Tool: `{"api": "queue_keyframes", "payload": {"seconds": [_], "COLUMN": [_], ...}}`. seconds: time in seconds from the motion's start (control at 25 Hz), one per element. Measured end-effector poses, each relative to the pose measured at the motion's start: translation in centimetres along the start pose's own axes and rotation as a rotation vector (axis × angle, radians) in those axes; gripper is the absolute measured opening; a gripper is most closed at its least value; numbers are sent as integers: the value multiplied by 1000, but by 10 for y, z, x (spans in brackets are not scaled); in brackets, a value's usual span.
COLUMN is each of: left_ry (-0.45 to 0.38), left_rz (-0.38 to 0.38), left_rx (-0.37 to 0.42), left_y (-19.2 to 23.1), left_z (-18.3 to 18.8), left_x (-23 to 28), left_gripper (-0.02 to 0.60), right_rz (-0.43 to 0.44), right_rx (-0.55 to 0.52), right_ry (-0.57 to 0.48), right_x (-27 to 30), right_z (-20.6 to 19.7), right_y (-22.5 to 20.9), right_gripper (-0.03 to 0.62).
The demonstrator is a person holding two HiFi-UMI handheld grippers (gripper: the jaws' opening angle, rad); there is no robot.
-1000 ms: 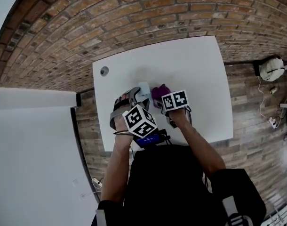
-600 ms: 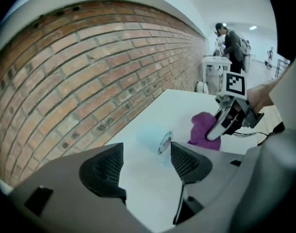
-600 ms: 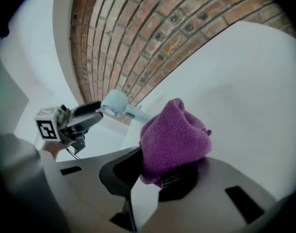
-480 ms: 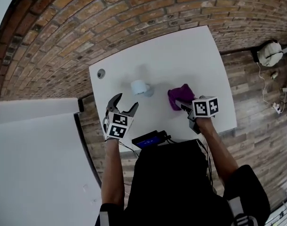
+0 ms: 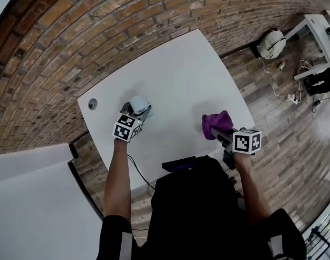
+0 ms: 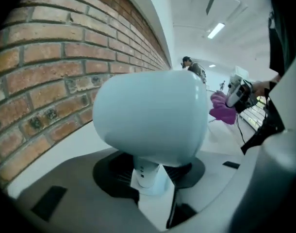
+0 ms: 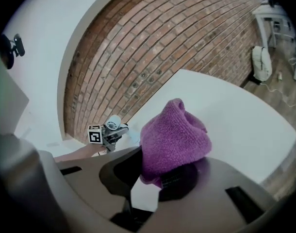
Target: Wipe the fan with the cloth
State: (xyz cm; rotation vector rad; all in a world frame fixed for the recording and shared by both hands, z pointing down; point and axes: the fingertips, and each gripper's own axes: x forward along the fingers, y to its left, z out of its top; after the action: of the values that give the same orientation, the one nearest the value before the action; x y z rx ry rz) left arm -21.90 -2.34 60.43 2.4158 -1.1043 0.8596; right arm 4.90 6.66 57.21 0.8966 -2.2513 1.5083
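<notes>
Left gripper – jaws just closed in, pinching the fan by its neck, 9 o'clock on table | right gripper – squeezing purple cloth, 4 o'clock

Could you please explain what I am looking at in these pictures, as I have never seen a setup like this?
There is no robot here. A person holds a hand-worked gripper with two jaws in each hand, and the cubes with square markers are parts of those grippers. The head view comes from a camera on the person's head, looking down at a white table beside a brick wall. The other two views come from cameras riding on the grippers, looking along their jaws. A small pale blue fan stands on the table. The left gripper has just been closing its jaws, and they now clamp the fan's stem. The right gripper holds a purple cloth off to the side, apart from the fan.
</notes>
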Motion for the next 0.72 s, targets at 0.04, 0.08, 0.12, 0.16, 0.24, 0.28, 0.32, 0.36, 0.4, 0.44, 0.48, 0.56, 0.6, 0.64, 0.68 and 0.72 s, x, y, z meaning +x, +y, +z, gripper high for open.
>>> {"api": "queue_keyframes", "payload": {"seconds": [0.04, 0.08, 0.12, 0.16, 0.24, 0.28, 0.32, 0.36, 0.4, 0.44, 0.48, 0.56, 0.6, 0.64, 0.68, 0.72], "left_ry": [-19, -58, -130, -242, -559, -728, -876, -990, -1071, -1127, -1165, -1221, -1241, -1257, -1269, -1281], "left_rz": [-10, -27, -53, -92, -249, -350, -435, -499, -547, -587, -624, -682, -703, -721, -736, -745], "left_rx": [-72, -183, -333, -517, -927, -1094, -1202, -1260, -1287, -1299, -1304, -1303, -1301, -1299, -1296, -1293], "left_y": [2, 4, 7, 12, 19, 20, 21, 20, 18, 14, 9, -2, -6, -10, -13, -16], "left_z": [4, 8, 15, 24, 48, 61, 73, 83, 92, 99, 104, 112, 115, 117, 118, 118], "left_x": [-2, -6, -13, -25, -62, -84, -107, -129, -149, -167, -183, -210, -222, -233, -242, -251], "left_gripper": [173, 169, 169, 169, 169, 169, 169, 169, 169, 169, 169, 169, 169, 169, 169, 169], "right_rz": [-23, -40, -51, -56, -56, -47, -32, -8, 23, 60, 102, 193, 240, 285, 327, 365], "right_rx": [22, 47, 69, 83, 80, 62, 33, -7, -56, -115, -184, -344, -425, -502, -574, -640], "right_ry": [-29, -58, -88, -114, -156, -172, -185, -198, -211, -224, -237, -262, -276, -294, -312, -328], "right_x": [-11, -20, -28, -34, -41, -43, -43, -41, -37, -32, -25, -13, -9, -8, -8, -9], "right_z": [-6, -11, -14, -17, -16, -13, -7, 1, 11, 21, 31, 51, 60, 66, 71, 73], "right_y": [-4, -6, -7, -6, 3, 12, 24, 41, 61, 85, 112, 173, 205, 238, 271, 301], "right_gripper": [72, 72, 72, 71, 72, 71, 72, 71, 72, 71, 72, 72, 71, 72, 72, 72]}}
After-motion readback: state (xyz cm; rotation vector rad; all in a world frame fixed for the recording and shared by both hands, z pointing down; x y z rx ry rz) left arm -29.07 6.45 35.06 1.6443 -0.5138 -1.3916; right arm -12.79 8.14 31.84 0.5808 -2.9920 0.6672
